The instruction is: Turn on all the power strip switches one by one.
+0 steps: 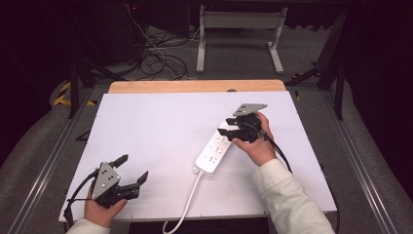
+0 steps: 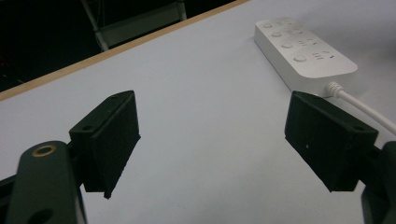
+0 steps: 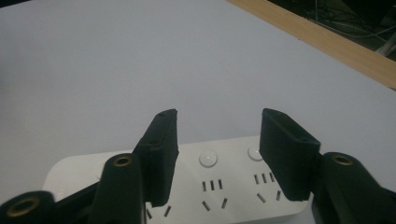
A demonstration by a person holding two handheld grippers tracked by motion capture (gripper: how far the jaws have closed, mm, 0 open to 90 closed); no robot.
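Power strip [image 1: 214, 149] lies diagonally on the white counter [image 1: 156, 126], switches up. Right gripper [image 3: 215, 140] hovers over it, fingers apart (likely aiming for a switch); left gripper [image 1: 130, 171] waits aside, fingers wide apart.

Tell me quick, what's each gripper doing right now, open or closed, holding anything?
Left gripper: open, holding nothing, over bare table.
Right gripper: open, above the power strip, gripping nothing.

The right tool [image 1: 233, 127] hovers over the white power strip [image 1: 214, 150]; the left tool [image 1: 130, 168] rests open, well apart.
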